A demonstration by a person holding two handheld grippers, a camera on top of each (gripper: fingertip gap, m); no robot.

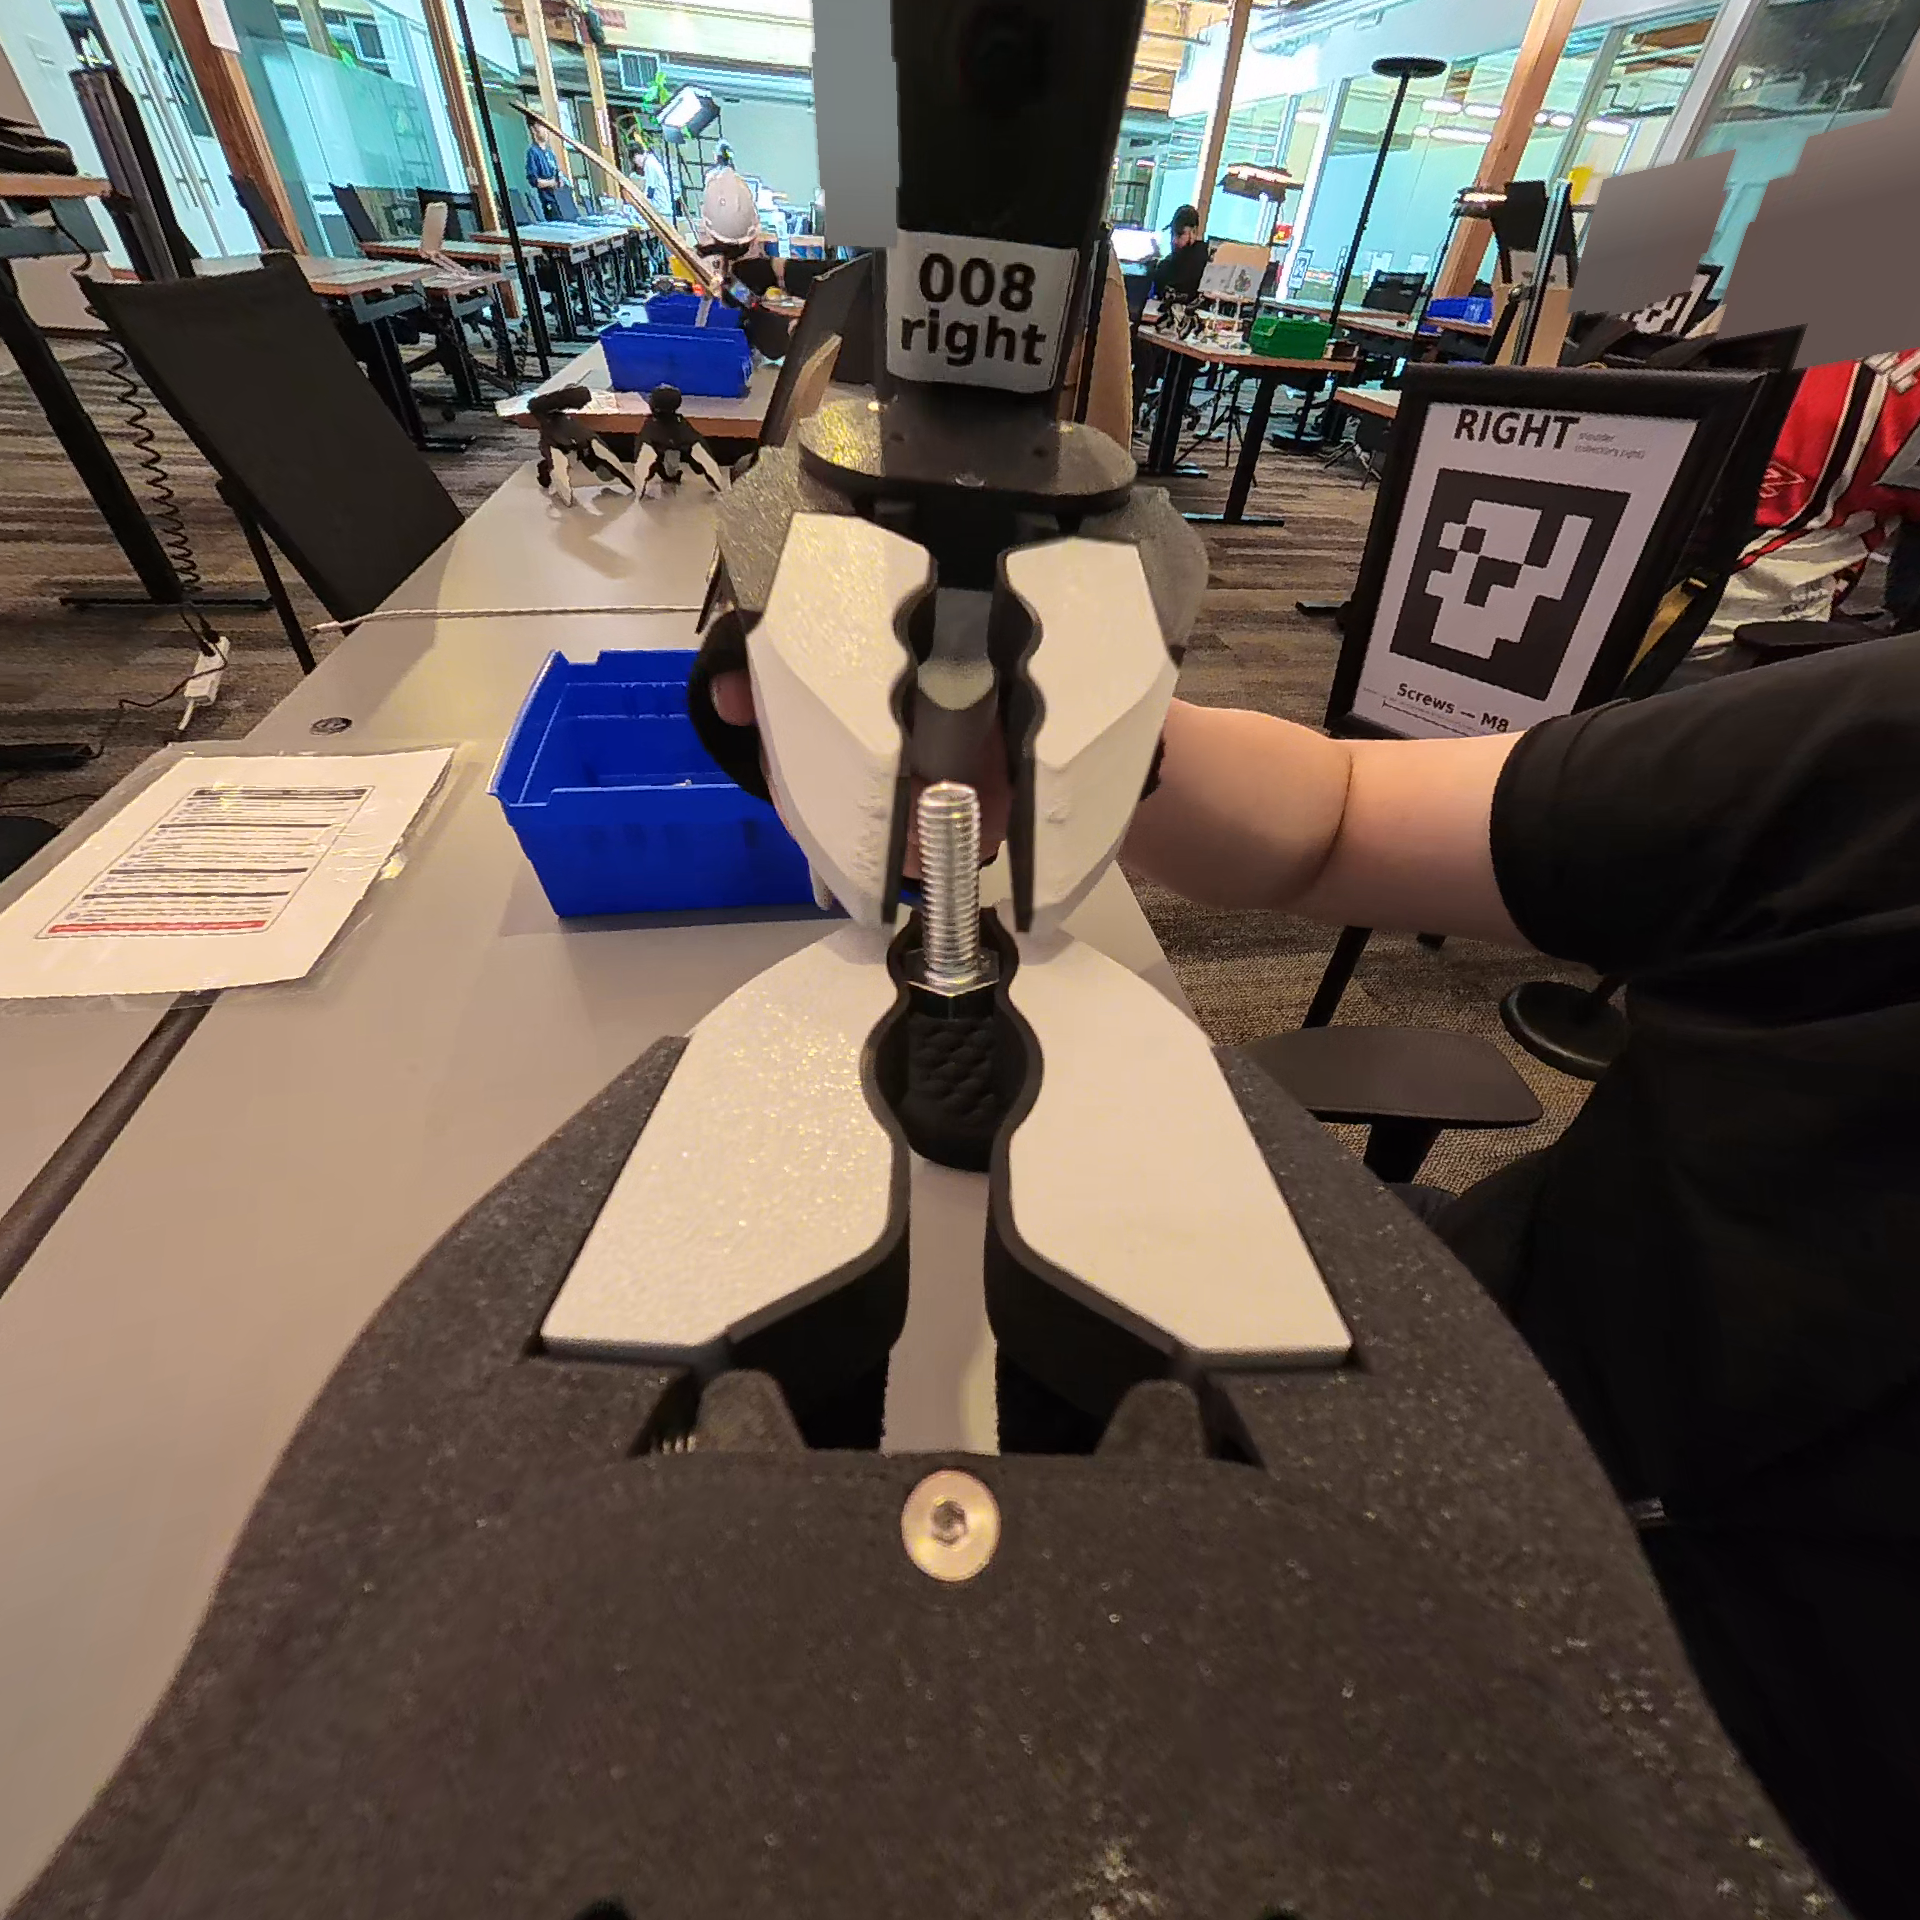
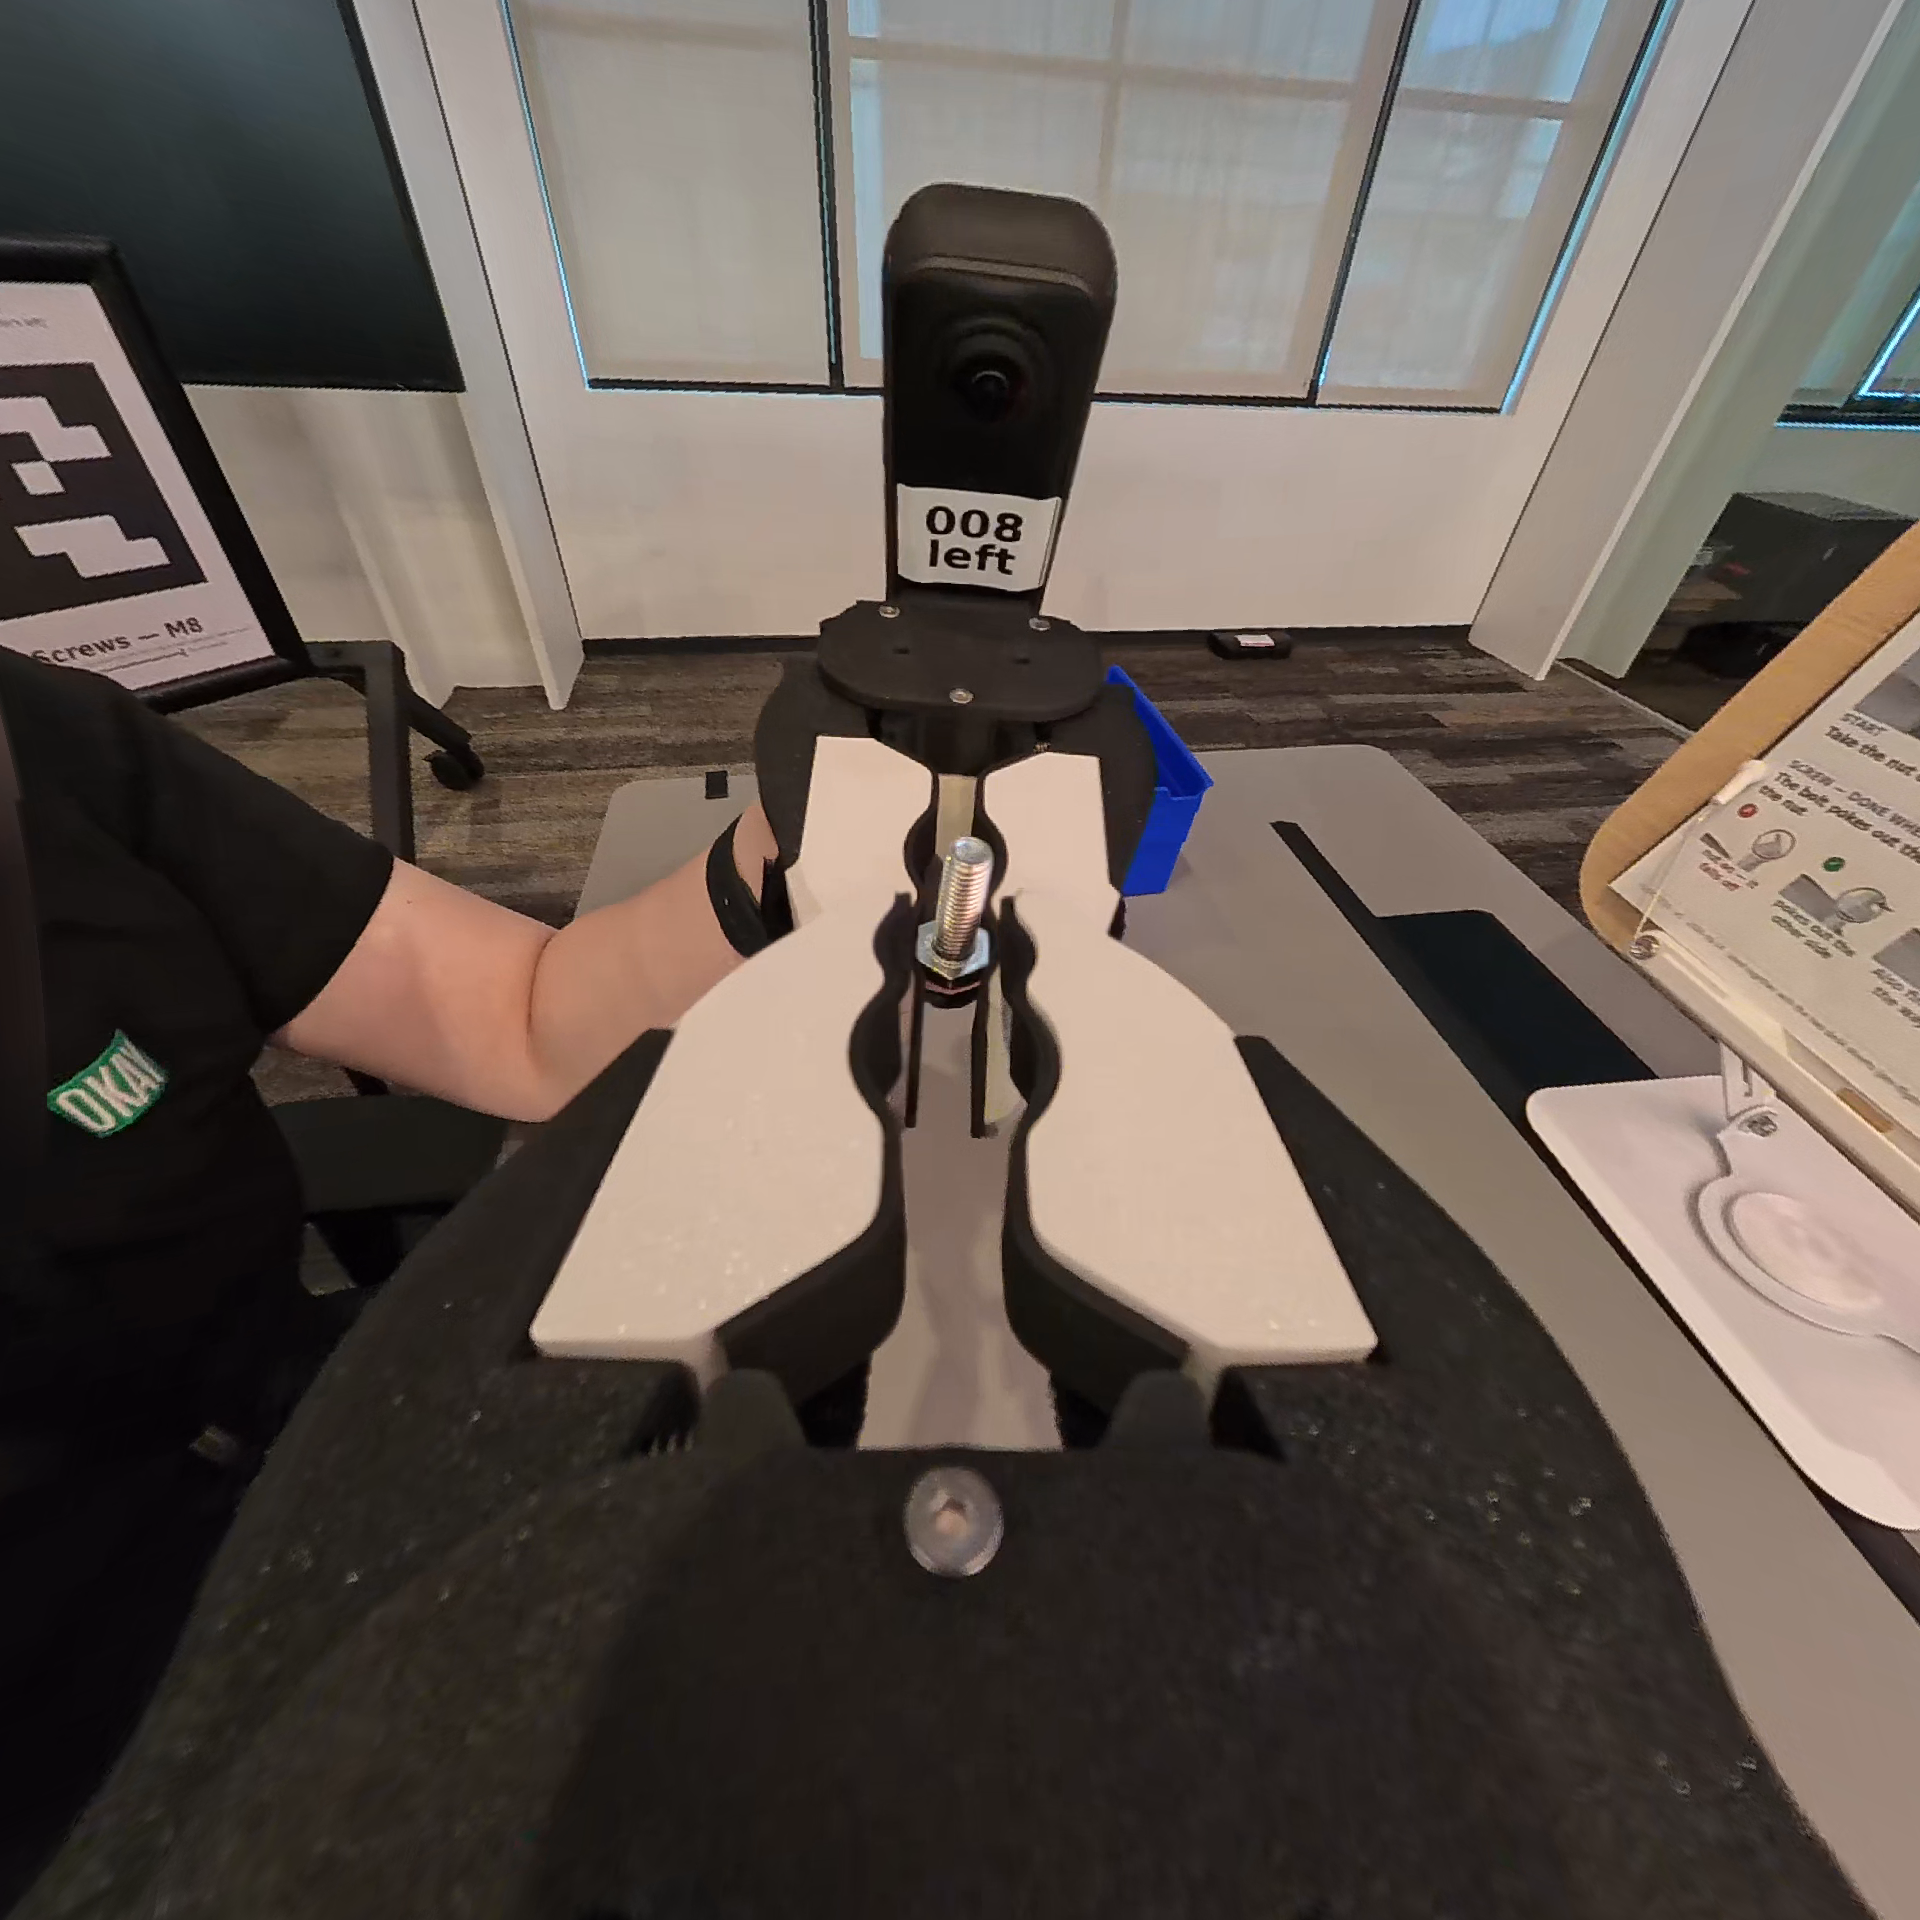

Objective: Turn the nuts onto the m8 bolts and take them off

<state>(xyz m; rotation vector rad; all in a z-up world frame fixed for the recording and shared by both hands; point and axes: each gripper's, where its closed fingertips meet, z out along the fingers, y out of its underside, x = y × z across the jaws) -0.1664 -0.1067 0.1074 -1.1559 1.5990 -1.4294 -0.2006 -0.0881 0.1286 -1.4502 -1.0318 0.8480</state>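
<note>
A silver M8 bolt (image 1: 948, 873) stands upright where the two grippers' fingertips meet, threaded end up. A hex nut (image 1: 948, 977) sits low on its thread, and it also shows in the right wrist view (image 2: 951, 951). My left gripper (image 1: 948, 961) is shut on the bolt's lower end. Its fingers reach in under those of my right gripper (image 2: 951, 940). The right gripper faces it and is shut on the nut. The bolt's head is hidden between the fingers. Both grippers hang above the grey table (image 1: 364, 1143).
A blue bin (image 1: 644, 790) stands on the table behind the grippers, beside a laminated sheet (image 1: 208, 862). Two spare grippers (image 1: 623, 457) lie farther back. A framed marker sign (image 1: 1507, 582) stands off the table. An instruction stand (image 2: 1787, 862) on a white base (image 2: 1662, 1299) is at my right. Less than 4 cm separates the two grippers' tips.
</note>
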